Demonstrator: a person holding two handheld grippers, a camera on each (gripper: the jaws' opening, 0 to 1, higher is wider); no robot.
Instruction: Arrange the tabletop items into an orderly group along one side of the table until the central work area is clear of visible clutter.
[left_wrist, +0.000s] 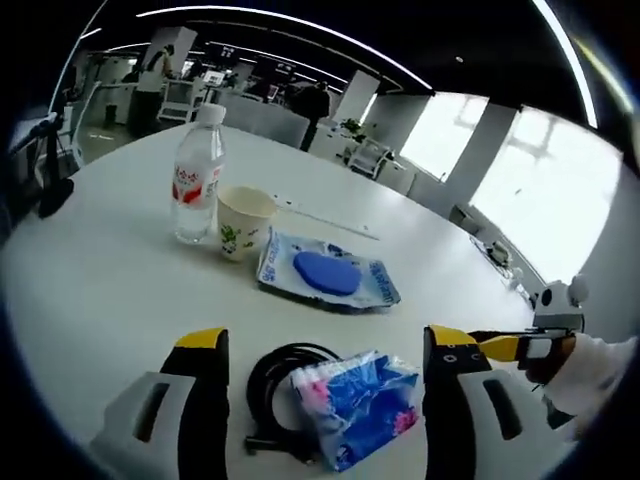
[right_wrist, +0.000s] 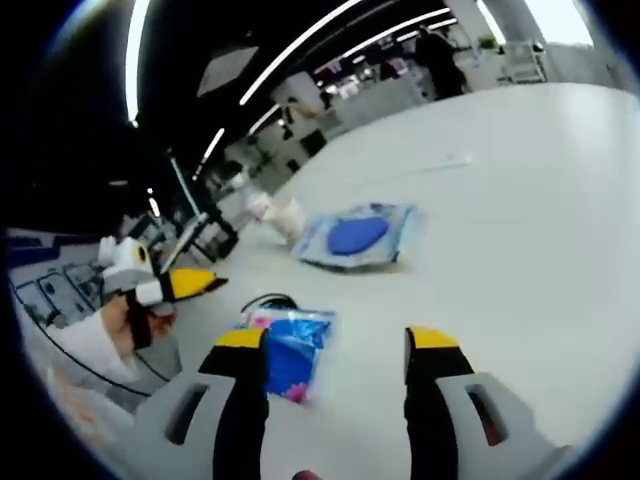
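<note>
On the white round table (left_wrist: 110, 270), a blue tissue pack (left_wrist: 355, 405) and a coiled black cable (left_wrist: 280, 385) lie between the wide-apart jaws of my open left gripper (left_wrist: 325, 338). Farther off are a flat blue packet (left_wrist: 325, 272), a paper cup (left_wrist: 243, 220) and a clear water bottle (left_wrist: 198, 175). The right gripper (left_wrist: 512, 347) comes in at the right edge, held by a hand. In the right gripper view, my open right gripper (right_wrist: 335, 338) holds nothing. The tissue pack (right_wrist: 290, 350) sits by its left jaw, the cable (right_wrist: 268, 300) behind it, the blue packet (right_wrist: 358, 235) beyond, and the left gripper (right_wrist: 185, 285) at left.
A thin white stick-like item (left_wrist: 325, 218) lies on the table beyond the cup. The table's edge curves close on the right (left_wrist: 500, 290). Office desks, chairs and people stand far behind. Bare tabletop spreads to the right (right_wrist: 520, 220) in the right gripper view.
</note>
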